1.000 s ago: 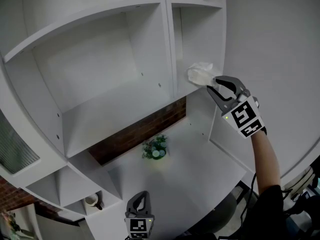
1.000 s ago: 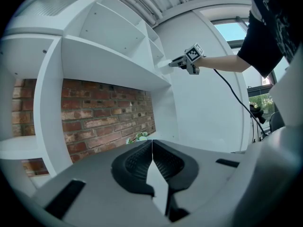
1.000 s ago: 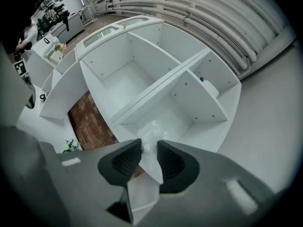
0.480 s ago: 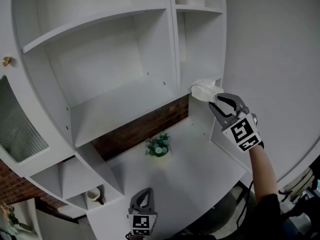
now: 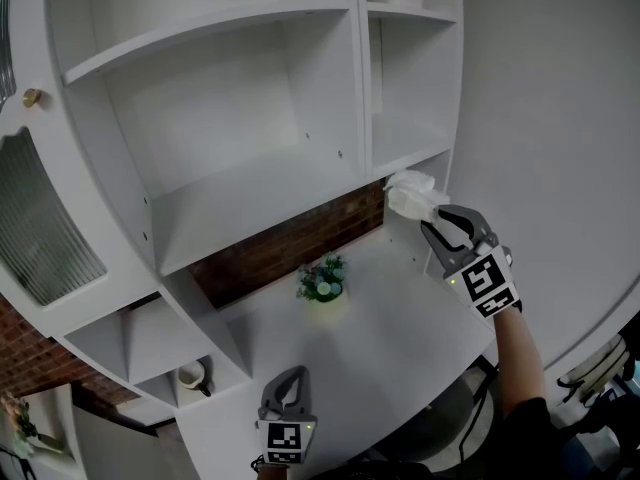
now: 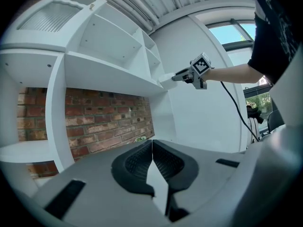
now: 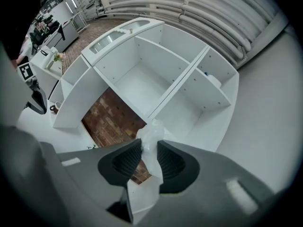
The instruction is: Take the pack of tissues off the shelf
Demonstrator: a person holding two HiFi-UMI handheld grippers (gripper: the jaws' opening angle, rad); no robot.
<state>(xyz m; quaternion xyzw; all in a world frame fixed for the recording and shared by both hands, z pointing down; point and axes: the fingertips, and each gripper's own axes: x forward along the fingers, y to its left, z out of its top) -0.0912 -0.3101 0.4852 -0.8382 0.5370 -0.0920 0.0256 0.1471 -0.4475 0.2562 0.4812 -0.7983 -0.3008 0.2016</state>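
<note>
R gripper pinches only a thin edge of the tissue pack, just off the shelf front at 2 o'clock from the plant, so the soft wrap may slip out w/ any jolt; L gripper is pressed together, empty.

1. My right gripper is stretched out ahead of me at the end of my bare forearm. It points about level, with its marker cube facing up.
2. Its jaws stand a little apart, pressed on the pack of tissues, which juts out past their tips.
3. My left gripper sits low and close to my body, well apart from the right one, pointing forward.
4. Its jaws meet tip to tip, with nothing between them.
</note>
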